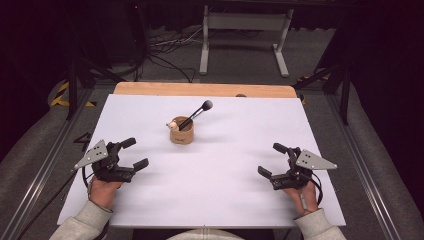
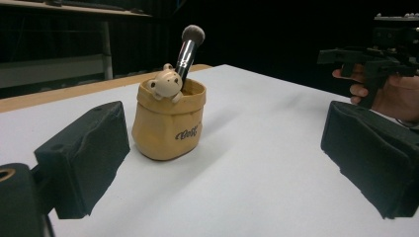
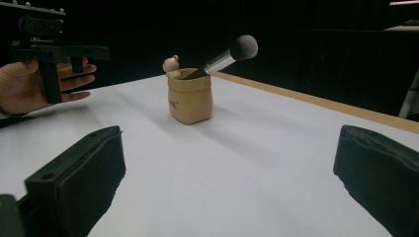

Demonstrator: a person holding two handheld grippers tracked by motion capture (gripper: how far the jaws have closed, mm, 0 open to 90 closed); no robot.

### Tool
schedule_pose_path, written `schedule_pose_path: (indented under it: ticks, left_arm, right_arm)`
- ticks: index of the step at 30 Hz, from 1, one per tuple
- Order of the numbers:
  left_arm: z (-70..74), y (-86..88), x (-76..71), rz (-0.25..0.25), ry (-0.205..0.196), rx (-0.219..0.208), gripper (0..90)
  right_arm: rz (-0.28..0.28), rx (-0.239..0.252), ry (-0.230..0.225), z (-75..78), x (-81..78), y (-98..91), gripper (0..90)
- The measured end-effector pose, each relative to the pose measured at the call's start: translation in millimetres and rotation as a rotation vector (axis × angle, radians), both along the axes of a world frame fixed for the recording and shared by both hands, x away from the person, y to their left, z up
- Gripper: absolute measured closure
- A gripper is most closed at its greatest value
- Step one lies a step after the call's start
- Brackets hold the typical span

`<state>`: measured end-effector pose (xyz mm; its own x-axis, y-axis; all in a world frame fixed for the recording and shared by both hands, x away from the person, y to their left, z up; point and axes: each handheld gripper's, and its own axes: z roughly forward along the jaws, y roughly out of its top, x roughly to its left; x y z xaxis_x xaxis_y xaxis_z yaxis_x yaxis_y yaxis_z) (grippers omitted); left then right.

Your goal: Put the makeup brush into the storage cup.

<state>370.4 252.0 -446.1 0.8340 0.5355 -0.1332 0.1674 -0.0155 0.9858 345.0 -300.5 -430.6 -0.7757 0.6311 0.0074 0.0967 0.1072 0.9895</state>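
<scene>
A tan sack-shaped pot (image 1: 181, 133) (image 2: 168, 124) (image 3: 190, 102) with a small bear figure (image 2: 165, 83) on its rim stands at the middle of the white table (image 1: 215, 200). A makeup brush (image 1: 197, 113) (image 2: 187, 50) (image 3: 228, 55) leans out of it, its dark head tilted up and to the right. My left gripper (image 1: 134, 153) (image 2: 222, 158) rests open near the table's left front, nothing between its jaws. My right gripper (image 1: 272, 160) (image 3: 232, 173) rests open at the right front, also holding nothing. Both point toward the pot from a distance.
A wooden strip (image 1: 200, 89) runs along the table's far edge. Beyond it are a white metal stand (image 1: 245, 30) and cables (image 1: 165, 50) on the floor. Rails (image 1: 35, 175) flank the table on both sides.
</scene>
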Motion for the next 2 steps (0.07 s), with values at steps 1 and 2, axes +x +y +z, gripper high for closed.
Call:
schedule_pose_path:
  ticks: [1, 2]
  left_arm:
    - [0.0, 0.0, 0.0, 0.0, 0.0, 0.0, 5.1]
    - [-0.1, 0.3, -0.1, 0.001, 0.001, 0.001, 5.1]
  right_arm:
    - [0.002, 0.001, 0.001, -0.2, 0.1, 0.0, 0.0]
    - [0.002, 0.001, 0.001, -0.2, 0.1, 0.0, 0.0]
